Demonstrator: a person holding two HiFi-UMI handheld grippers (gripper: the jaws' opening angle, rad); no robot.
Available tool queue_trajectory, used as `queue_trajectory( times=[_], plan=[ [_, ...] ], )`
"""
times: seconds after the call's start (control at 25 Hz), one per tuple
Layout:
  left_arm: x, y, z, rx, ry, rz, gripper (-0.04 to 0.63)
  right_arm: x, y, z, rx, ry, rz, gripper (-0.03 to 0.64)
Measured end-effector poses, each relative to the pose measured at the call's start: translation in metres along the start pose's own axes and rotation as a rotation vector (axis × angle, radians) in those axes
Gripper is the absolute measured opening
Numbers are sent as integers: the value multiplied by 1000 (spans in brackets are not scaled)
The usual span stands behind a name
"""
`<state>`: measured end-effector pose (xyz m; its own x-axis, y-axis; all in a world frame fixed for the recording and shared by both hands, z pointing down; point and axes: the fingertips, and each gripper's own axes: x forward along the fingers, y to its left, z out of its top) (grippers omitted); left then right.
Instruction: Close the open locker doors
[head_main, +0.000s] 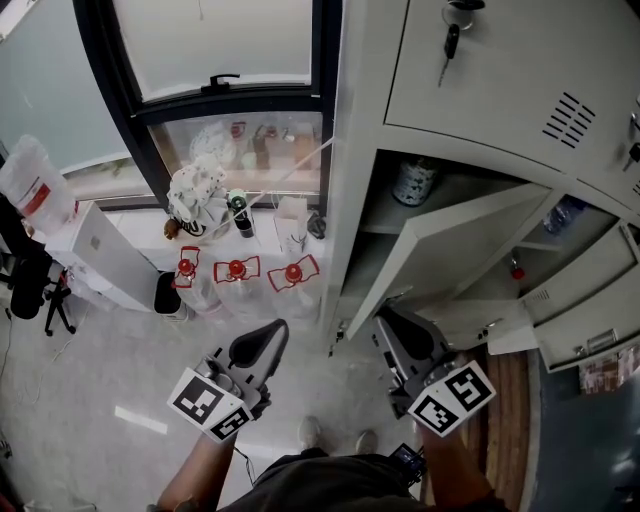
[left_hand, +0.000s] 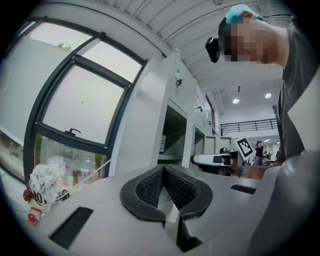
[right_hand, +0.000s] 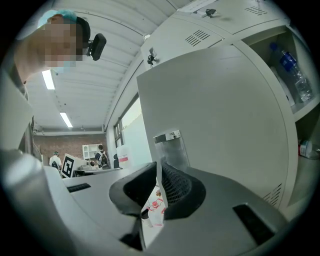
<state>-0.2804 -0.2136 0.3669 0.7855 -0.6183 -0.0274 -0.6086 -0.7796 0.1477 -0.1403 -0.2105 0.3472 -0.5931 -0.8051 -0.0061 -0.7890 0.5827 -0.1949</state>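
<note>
Right gripper (head_main: 386, 326) sits down low at the free edge of the open door (head_main: 450, 240), fingers pinched together with just a sliver between them, nothing held. Can't tell if it's actually touching the door. That door hangs swung out from the locker (head_main: 480, 90), about halfway open, with a water bottle (right_hand: 292, 70) on the shelf behind it. Left gripper (head_main: 276, 330) hovers off to the side over the floor, fingers closed too, empty. Further out, red-capped bottles (head_main: 237, 270) stand below the window (head_main: 220, 40).
</note>
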Motion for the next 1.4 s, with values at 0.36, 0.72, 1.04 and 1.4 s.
queue_trajectory(
  times=[0.36, 0.72, 1.04, 1.4],
  plan=[
    [1, 12, 3, -2, -2, 18, 9, 14, -5, 1, 3, 4, 8, 37],
    [0, 21, 2, -8, -1, 38, 9, 25, -11, -3, 6, 14, 14, 37],
    [-2, 27, 0, -13, 2, 52, 9, 36, -23, -5, 0, 18, 9, 38],
    [-4, 30, -2, -14, 8, 64, 9, 46, -36, -4, -3, 14, -3, 37]
  ],
)
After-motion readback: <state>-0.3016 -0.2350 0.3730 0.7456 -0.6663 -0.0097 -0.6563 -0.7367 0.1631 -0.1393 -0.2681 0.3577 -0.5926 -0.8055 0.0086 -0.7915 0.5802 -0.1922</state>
